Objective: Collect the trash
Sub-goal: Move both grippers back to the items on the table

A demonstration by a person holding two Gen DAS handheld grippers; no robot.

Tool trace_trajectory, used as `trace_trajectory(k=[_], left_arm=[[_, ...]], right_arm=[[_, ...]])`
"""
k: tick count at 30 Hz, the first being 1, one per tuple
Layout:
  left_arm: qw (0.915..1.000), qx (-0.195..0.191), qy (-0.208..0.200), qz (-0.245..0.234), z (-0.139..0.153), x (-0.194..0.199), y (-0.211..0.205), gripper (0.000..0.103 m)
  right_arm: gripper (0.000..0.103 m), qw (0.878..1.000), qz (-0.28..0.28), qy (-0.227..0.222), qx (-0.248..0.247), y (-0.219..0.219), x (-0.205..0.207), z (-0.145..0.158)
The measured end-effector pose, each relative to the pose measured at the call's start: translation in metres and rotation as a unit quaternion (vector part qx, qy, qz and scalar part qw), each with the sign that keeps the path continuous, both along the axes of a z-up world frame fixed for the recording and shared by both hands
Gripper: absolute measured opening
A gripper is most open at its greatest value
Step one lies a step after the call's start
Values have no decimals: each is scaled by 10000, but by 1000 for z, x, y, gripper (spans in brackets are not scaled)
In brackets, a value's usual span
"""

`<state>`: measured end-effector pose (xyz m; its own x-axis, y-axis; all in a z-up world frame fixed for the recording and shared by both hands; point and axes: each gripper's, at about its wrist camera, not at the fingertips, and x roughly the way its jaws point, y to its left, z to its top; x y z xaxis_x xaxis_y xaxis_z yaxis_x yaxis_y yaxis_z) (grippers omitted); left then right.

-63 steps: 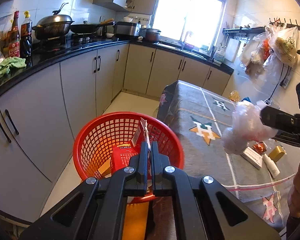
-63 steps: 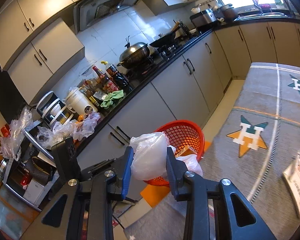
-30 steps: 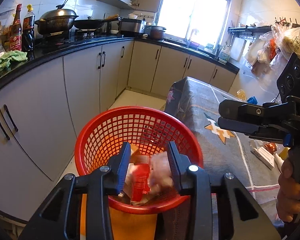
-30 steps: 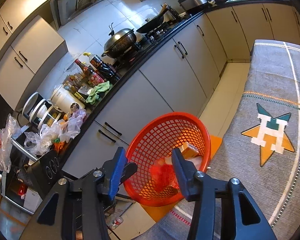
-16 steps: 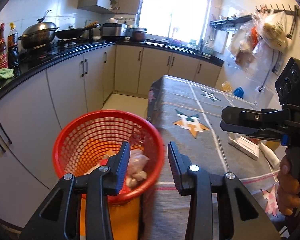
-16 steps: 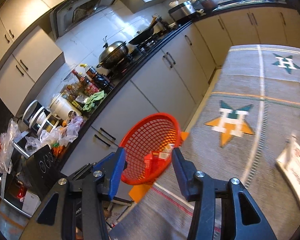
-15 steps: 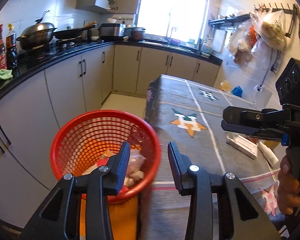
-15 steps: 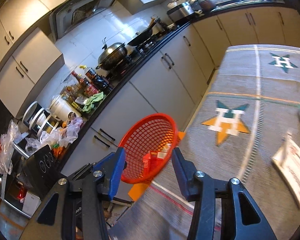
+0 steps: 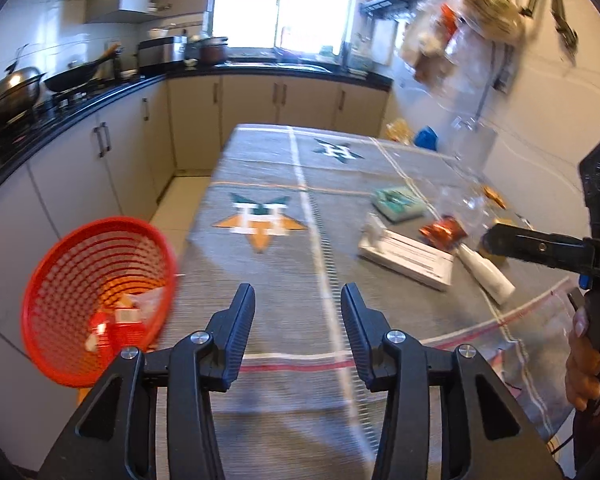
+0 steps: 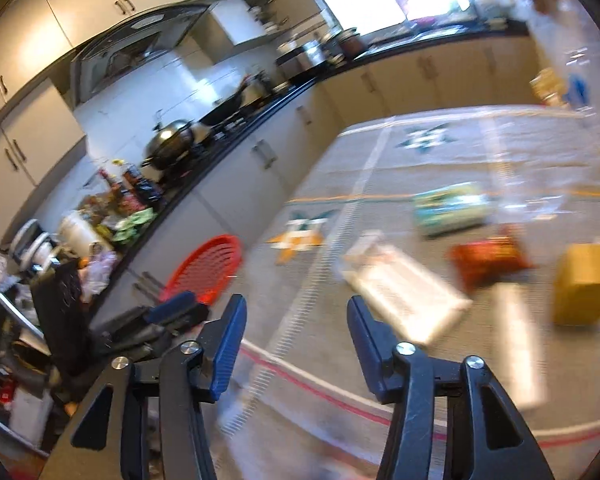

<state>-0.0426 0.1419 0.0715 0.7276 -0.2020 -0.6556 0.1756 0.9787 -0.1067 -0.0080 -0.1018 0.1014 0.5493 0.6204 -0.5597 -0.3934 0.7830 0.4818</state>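
A red mesh basket (image 9: 96, 292) (image 10: 208, 272) with red and white trash in it stands beside the table's left edge. On the grey cloth lie a flat white box (image 9: 406, 258) (image 10: 404, 294), a red wrapper (image 9: 442, 232) (image 10: 490, 258), a teal packet (image 9: 398, 202) (image 10: 450, 208), a white tube (image 9: 488, 274) (image 10: 516, 340) and a yellow box (image 10: 586, 290). My left gripper (image 9: 298, 312) hangs over the cloth's near part, jaws opening, nothing between them. My right gripper (image 10: 296, 320) is also opening and empty, left of the white box.
The table (image 9: 300, 184) wears a grey cloth with star emblems. Cabinets and a black counter with a wok (image 9: 10, 94) run along the left. Bags hang on the right wall (image 9: 476, 20). A hand (image 9: 588, 352) holds the right tool at the far right.
Both grippers have swung right, away from the basket and over the table. Their jaws stand wider than before. The trash on the cloth has come into view ahead.
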Motion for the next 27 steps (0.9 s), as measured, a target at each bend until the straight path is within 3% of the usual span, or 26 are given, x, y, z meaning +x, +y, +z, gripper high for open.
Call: trace_trajectory(k=[5, 9, 22, 24, 27], left_arm=[[9995, 228, 32, -220, 5, 10, -36, 50], [9992, 247, 143, -286, 9, 28, -57, 51], [9971, 472, 502, -323, -7, 74, -82, 52], [9963, 525, 580, -369, -14, 81, -89, 52], [9954, 584, 656, -391, -23, 89, -98, 52]], right_arm=[[60, 9954, -694, -83, -653, -60, -9, -9], [60, 9920, -867, 64, -915, -81, -7, -26], [60, 9821, -838, 184, -1678, -68, 3, -60], [54, 9824, -820, 225, -1665, -69, 4, -62], [37, 9826, -785, 284, -1660, -68, 6, -65]])
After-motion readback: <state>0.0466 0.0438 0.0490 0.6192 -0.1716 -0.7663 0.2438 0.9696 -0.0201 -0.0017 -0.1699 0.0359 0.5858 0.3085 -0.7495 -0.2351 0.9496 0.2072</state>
